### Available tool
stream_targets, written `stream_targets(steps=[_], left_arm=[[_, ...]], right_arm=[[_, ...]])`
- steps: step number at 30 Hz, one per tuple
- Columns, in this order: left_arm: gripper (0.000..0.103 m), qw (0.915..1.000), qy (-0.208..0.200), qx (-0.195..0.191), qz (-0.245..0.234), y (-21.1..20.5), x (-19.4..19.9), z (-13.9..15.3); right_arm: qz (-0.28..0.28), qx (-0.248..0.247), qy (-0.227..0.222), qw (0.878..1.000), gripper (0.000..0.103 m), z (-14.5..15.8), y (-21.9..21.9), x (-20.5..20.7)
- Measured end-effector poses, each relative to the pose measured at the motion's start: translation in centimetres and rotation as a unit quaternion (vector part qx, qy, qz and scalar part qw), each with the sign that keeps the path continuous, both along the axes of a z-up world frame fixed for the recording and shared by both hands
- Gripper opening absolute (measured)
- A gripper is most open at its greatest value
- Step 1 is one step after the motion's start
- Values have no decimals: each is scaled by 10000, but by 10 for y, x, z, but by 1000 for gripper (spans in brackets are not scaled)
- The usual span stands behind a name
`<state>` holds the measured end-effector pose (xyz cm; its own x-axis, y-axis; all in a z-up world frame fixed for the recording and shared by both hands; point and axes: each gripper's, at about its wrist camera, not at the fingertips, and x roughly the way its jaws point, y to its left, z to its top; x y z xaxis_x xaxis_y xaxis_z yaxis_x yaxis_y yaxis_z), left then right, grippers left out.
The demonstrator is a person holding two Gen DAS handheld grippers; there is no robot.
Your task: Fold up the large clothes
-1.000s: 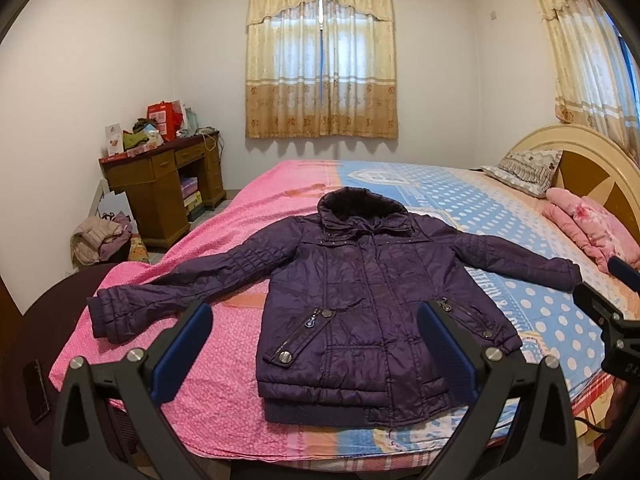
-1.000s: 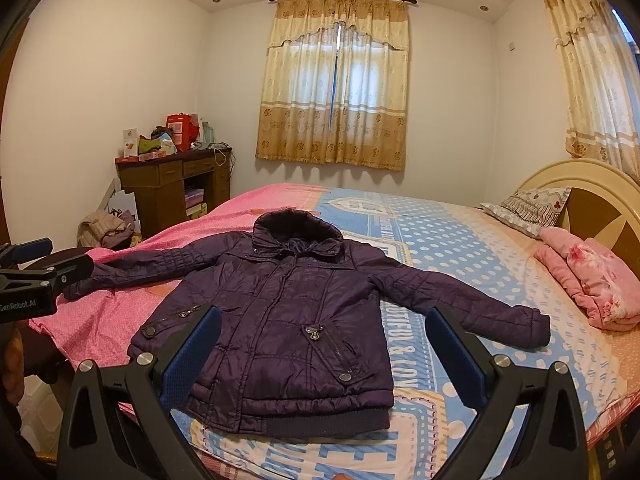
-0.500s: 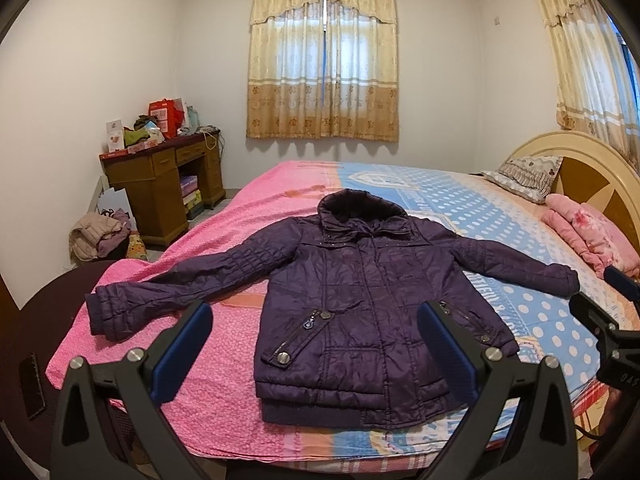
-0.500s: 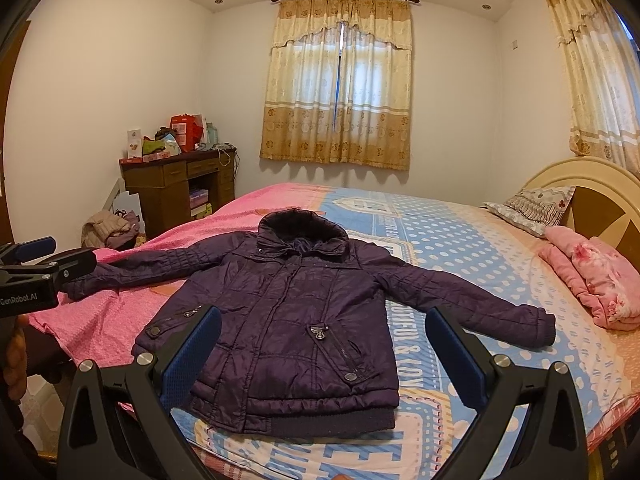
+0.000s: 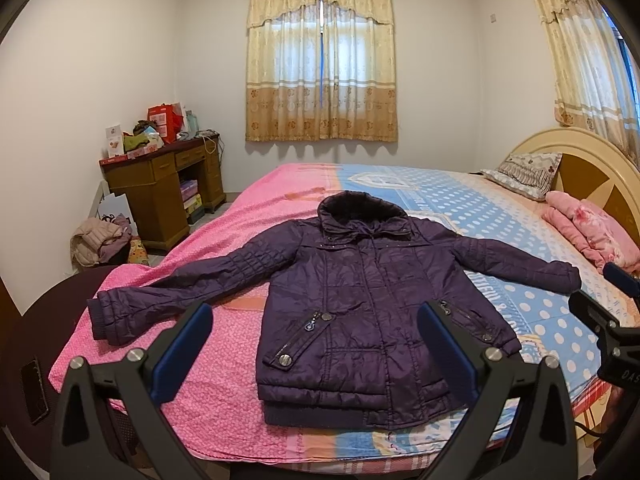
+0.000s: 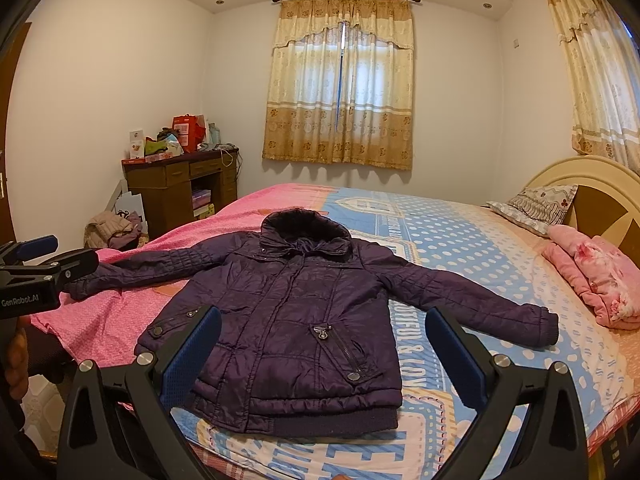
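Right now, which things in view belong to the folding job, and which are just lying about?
Job:
purple jacket, spread flat on the bed
left gripper, open
right gripper, open

Lying about:
pink folded blanket
pillow
desk with clutter
clothes heap on floor
curtains

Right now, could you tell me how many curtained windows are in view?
2: one curtained window on the far wall beyond the bed, another on the right wall above the headboard. Others may lie outside the frame.
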<state>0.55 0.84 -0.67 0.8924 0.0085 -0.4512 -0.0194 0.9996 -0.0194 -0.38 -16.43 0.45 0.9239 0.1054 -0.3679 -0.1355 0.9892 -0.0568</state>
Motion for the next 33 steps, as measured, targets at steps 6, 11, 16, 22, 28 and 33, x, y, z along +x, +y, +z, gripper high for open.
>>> stream_targets(steps=[6, 11, 16, 22, 28, 33], left_arm=[[103, 10000, -1, 19, 5, -1, -1, 0], [103, 10000, -1, 20, -1, -1, 0, 0], [103, 10000, -2, 26, 11, -1, -1, 0], [103, 10000, -5, 24, 8, -1, -1, -1], [103, 10000, -2, 28, 9, -2, -1, -1], [103, 10000, 24, 22, 0, -1, 0, -2]], right_arm=[[12, 6, 6, 10000, 102, -1, 0, 1], [27, 9, 7, 10000, 102, -1, 0, 0], [35, 18, 16, 10000, 102, -1, 1, 1], [45, 19, 12, 10000, 102, -2, 1, 0], [72, 31, 27, 10000, 102, -3, 2, 0], [232, 152, 15, 9996, 102, -7, -4, 4]])
